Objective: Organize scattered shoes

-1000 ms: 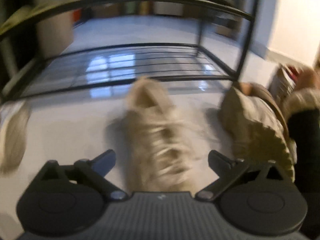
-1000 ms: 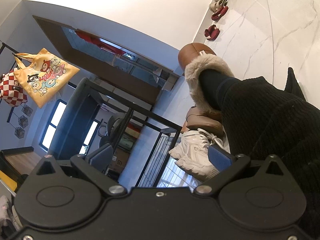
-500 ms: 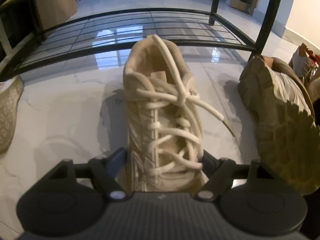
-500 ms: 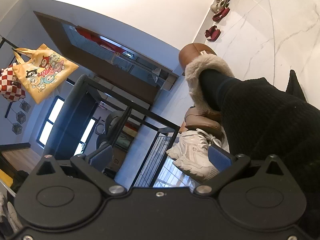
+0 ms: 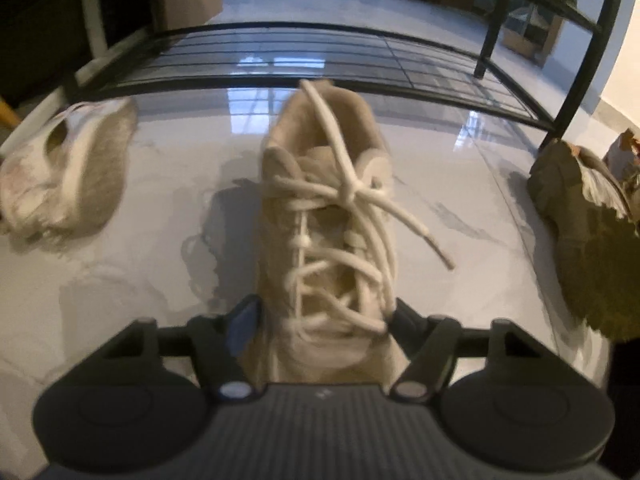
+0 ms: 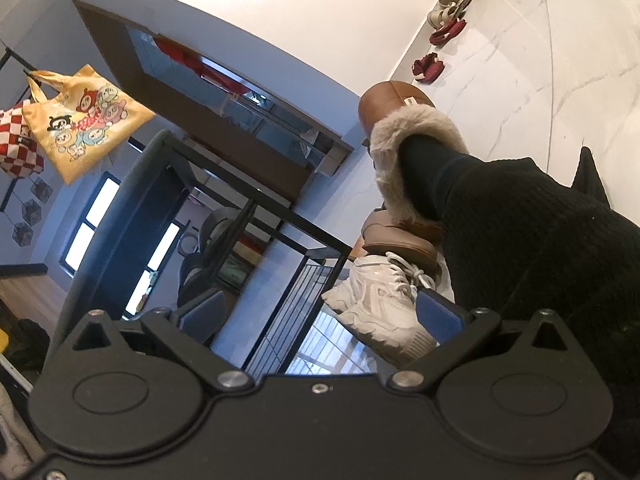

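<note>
In the left wrist view my left gripper [image 5: 324,322] is shut on the toe end of a beige laced sneaker [image 5: 326,216], heel pointing away toward the black shoe rack [image 5: 304,48]. The sneaker looks lifted a little off the glossy floor. A second pale sneaker [image 5: 64,176] lies on its side at the left. An olive-soled shoe [image 5: 588,232] lies on its side at the right. In the right wrist view my right gripper [image 6: 320,312] is open and empty, held tilted in the air. A white chunky sneaker [image 6: 380,300] lies beside the rack's [image 6: 280,220] end.
A person's leg in black with a fur-lined brown boot [image 6: 404,128] stands close to the right gripper. Brown shoes [image 6: 400,240] lie by the rack. Red slippers [image 6: 428,66] sit along the far wall. A yellow tote bag [image 6: 84,120] hangs at the left.
My left gripper closed in on the beige sneaker's toe and now grips it; the view swung left, bringing the pale sneaker further into view. The right gripper barely moved.
</note>
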`<state>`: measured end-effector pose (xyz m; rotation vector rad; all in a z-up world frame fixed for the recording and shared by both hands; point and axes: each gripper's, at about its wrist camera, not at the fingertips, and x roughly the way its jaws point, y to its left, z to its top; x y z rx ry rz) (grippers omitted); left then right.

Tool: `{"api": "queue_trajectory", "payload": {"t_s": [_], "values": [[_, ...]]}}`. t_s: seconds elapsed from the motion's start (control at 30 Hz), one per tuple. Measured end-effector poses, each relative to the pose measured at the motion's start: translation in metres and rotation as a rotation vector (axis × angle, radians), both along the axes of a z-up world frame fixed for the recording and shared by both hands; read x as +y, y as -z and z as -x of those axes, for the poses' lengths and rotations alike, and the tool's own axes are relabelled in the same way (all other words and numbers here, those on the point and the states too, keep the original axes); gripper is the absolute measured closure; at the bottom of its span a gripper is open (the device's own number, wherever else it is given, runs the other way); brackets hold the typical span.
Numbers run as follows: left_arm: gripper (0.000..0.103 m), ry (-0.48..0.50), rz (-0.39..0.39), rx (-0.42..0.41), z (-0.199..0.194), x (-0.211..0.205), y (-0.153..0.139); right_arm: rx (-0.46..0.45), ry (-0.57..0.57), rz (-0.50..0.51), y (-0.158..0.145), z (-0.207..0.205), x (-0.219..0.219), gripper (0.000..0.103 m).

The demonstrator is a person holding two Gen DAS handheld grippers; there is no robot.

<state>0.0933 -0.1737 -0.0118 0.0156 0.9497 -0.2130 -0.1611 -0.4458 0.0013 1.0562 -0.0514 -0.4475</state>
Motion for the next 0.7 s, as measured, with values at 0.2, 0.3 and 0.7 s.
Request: {"api": "queue_trajectory", "payload": {"t_s": [0.2,0.3,0.7], "values": [[0.036,0.019,-0.035,-0.016,0.043,0.045,0.002,0.01,-0.004,0.003,-0.001,0.001,0.003,0.0],[0.034,-0.051,-0.003,-0.007,0.055,0.059,0.003,0.016,-0.007,0.005,-0.001,0.002,0.004,0.0],[0.013,-0.3,-0.024,0.052,0.08,0.084,0.013,0.036,-0.015,0.012,-0.002,0.004,0.009,0.0]]}}
